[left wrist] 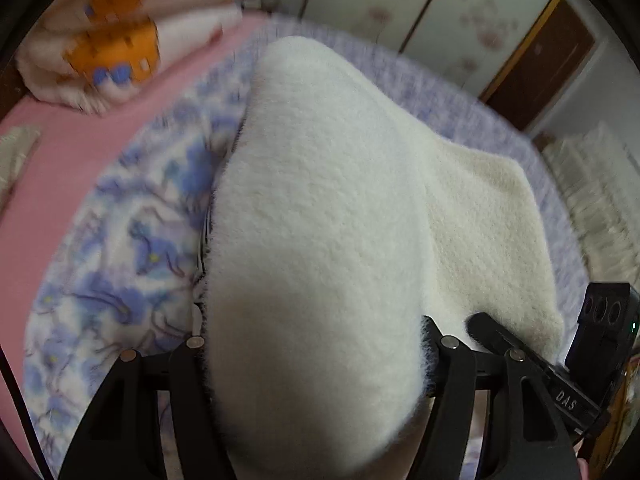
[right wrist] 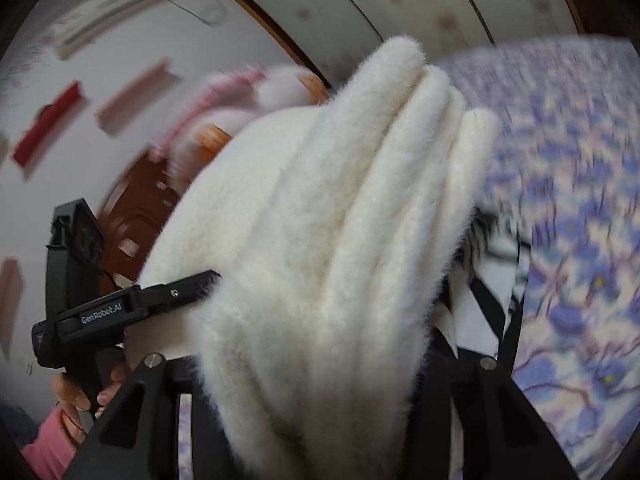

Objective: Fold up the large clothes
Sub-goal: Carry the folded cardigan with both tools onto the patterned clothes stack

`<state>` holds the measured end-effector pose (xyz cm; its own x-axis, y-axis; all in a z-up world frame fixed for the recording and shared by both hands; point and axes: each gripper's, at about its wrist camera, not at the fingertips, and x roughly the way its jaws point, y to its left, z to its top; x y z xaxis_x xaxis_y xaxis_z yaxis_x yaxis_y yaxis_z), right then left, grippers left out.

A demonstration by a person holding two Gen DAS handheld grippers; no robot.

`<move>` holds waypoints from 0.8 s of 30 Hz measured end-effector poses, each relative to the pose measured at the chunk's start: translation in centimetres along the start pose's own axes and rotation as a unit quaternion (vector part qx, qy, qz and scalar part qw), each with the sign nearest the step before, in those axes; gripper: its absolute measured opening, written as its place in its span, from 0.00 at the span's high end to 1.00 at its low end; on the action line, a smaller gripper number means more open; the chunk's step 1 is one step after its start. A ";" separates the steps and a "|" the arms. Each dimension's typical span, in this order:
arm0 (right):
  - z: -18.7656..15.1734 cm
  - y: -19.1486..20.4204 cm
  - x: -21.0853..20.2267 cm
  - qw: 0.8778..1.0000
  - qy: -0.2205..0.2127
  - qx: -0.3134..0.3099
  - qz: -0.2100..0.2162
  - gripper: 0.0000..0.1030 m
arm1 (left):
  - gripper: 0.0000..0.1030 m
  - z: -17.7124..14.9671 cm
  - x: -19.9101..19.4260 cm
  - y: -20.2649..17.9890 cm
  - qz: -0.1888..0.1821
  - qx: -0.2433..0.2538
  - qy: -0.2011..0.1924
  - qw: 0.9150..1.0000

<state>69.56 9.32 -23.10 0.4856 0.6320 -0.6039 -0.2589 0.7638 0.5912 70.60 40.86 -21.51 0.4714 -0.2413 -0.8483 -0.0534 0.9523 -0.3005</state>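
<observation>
Both tools, L tool [left wrist: 312, 344] & R tool [right wrist: 320, 360], clamp white fleece [left wrist: 320, 208] over bed [left wrist: 132, 240]; thick bunch at 12 prob slips, folds fall apart.

Both claws grip bunched white fleece. The left claw [left wrist: 316, 344] points steeply down, fleece filling the gap between its jaws. The right claw [right wrist: 320, 360] tilts down less, clamped on thick folds. A hand [right wrist: 86, 394] in a pink sleeve holds the left claw's handle.
</observation>
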 end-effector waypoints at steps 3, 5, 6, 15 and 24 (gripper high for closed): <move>-2.9 -5.6 3.3 0.996 0.019 0.079 0.026 0.55 | 0.24 -0.1 1.5 2.0 -0.060 0.011 -0.024 0.998; -3.4 -6.7 2.9 0.996 0.009 0.069 0.053 0.55 | 0.22 -0.1 1.9 2.5 -0.073 0.030 -0.027 0.997; -3.5 -6.7 2.9 0.997 0.020 0.055 0.057 0.55 | 0.21 -0.1 2.1 2.8 -0.078 0.031 -0.027 0.996; -3.6 -6.7 2.1 0.996 0.047 0.044 0.062 0.51 | 0.14 -1.1 2.5 3.4 -0.102 0.008 -0.033 0.994; -5.7 -5.8 -4.3 0.996 0.051 0.003 -0.079 0.18 | 0.07 -6.8 -1.2 4.4 -0.107 -0.106 -0.021 0.988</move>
<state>64.21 2.89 -26.93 0.4327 0.5138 -0.7408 -0.1797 0.8544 0.4876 63.79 44.06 -24.82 0.5279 -0.4207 -0.7378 -0.1303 0.8183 -0.5598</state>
